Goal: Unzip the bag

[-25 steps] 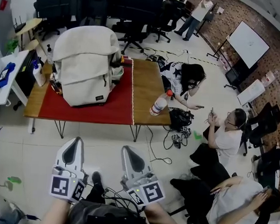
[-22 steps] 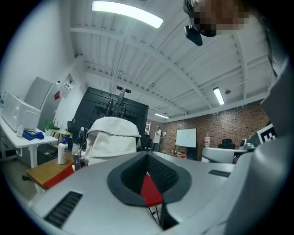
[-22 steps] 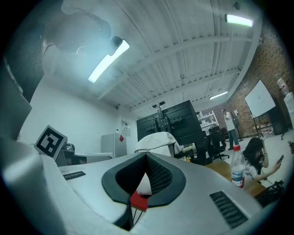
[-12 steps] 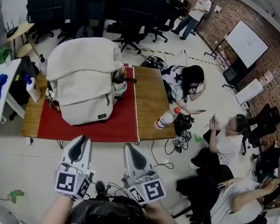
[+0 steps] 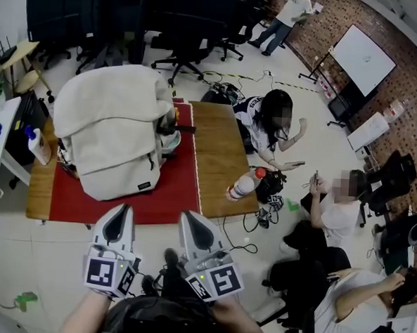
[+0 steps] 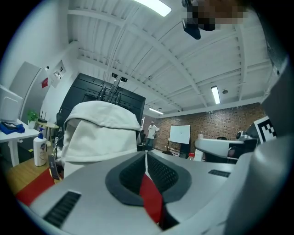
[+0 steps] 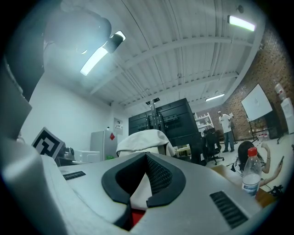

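A cream backpack (image 5: 112,132) stands upright on a red mat (image 5: 171,195) on the wooden table (image 5: 216,156). Its flap hangs over the top, and I cannot make out a zipper pull. In the left gripper view the backpack (image 6: 98,133) rises just beyond the jaws; in the right gripper view the backpack (image 7: 142,137) looks smaller and farther off. My left gripper (image 5: 119,212) and right gripper (image 5: 190,219) are held side by side at the table's near edge, pointing at the bag and apart from it. Both have their jaws together with nothing between them.
A clear bottle with a red cap (image 5: 241,186) stands at the table's right front corner. A spray bottle (image 5: 35,145) sits at the left end. Several people sit on the floor to the right (image 5: 336,205). Office chairs (image 5: 181,44) stand behind the table.
Both grippers and my viewpoint have moved toward the table. The bag and table now look larger and closer, and the jaw tips now reach the table's near edge.
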{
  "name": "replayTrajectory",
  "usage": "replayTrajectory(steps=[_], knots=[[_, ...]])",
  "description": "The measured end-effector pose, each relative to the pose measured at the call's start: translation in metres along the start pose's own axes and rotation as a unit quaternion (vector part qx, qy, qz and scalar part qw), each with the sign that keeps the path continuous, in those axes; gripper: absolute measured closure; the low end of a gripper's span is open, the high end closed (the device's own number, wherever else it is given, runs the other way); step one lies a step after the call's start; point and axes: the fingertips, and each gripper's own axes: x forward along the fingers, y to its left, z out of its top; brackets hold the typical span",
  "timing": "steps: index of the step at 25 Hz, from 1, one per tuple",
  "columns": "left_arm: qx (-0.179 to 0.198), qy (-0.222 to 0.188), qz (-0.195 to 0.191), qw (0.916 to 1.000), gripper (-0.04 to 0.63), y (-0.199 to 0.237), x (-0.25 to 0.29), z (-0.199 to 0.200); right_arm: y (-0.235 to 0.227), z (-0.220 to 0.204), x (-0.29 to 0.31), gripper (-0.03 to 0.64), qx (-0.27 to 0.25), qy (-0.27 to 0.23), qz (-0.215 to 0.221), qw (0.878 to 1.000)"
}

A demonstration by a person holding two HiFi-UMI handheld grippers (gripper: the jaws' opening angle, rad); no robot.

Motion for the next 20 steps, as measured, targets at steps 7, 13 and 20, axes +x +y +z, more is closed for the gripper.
replayTrajectory(steps=[7, 13, 20], knots=[[0.002, 0.029, 0.021, 0.9993, 0.584, 0.008, 0.069, -0.018, -0.049, -0.021, 0.051, 0.618, 0.015, 0.020, 0.028, 0.999], [-0.004, 0.056, 0.036, 0.9978, 0.578, 0.015, 0.127, -0.045, -0.085, -0.041, 0.087, 0.618, 0.027, 0.052, 0.058, 0.997], [-0.011, 0.077, 0.083, 0.9935, 0.500, 0.029, 0.182, -0.068, -0.120, -0.066, 0.123, 0.618, 0.040, 0.072, 0.091, 0.992]])
